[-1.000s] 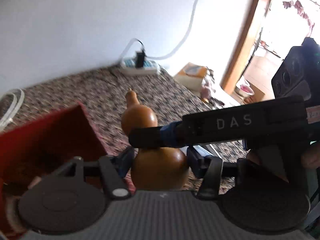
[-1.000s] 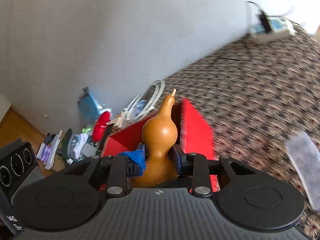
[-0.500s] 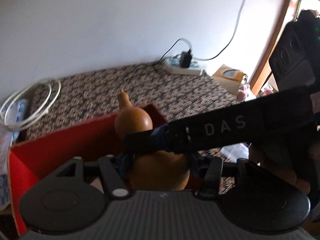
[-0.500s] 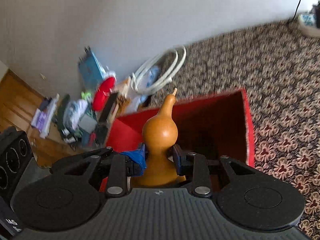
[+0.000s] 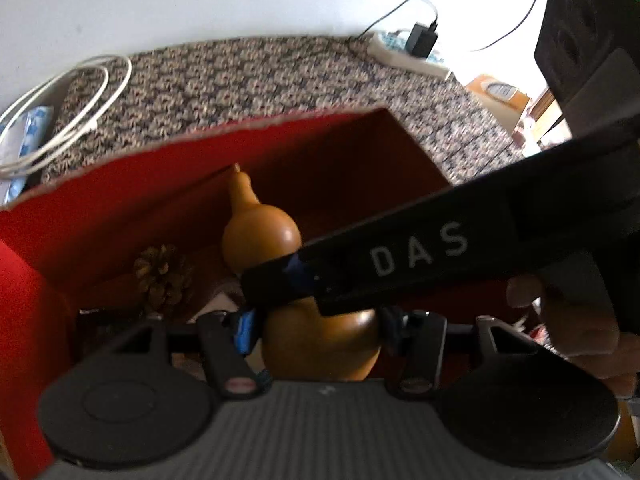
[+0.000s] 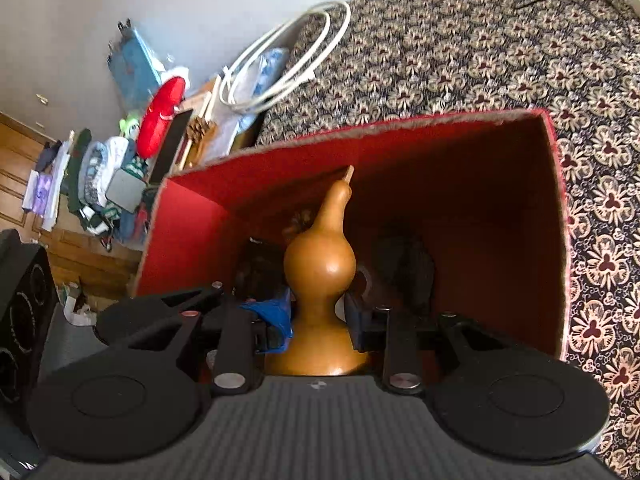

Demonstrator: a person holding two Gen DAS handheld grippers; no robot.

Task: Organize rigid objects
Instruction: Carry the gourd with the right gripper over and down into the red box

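Held by both claws at once inside the open red box (image 6: 472, 152): a tan, two-lobed gourd (image 6: 320, 264), upright, stem tip pointing toward the far wall of the box. Right claw (image 6: 318, 318) pinched around the gourd's narrow waist, blue pad on one finger pressed to the left side, dark pad to the right. Left claw (image 5: 316, 326) clamped on the gourd's wide lower bulb (image 5: 320, 344), fingers touching both flanks. Seen from the left wrist: the right claw's black finger, lettered "DAS" (image 5: 418, 250), crossing in from the right and meeting the gourd between its two lobes. Beside the gourd on the box floor, a brown pinecone (image 5: 160, 272), near but apart from it; darker items in the box too dim to name. Red box resting on a patterned floral carpet (image 6: 500, 52). Beyond the box's far-left corner, a coil of white cable (image 6: 280, 60) and a heap of mixed clutter by the wall. At the carpet's far edge, a white power strip (image 5: 404, 50) with a black plug.
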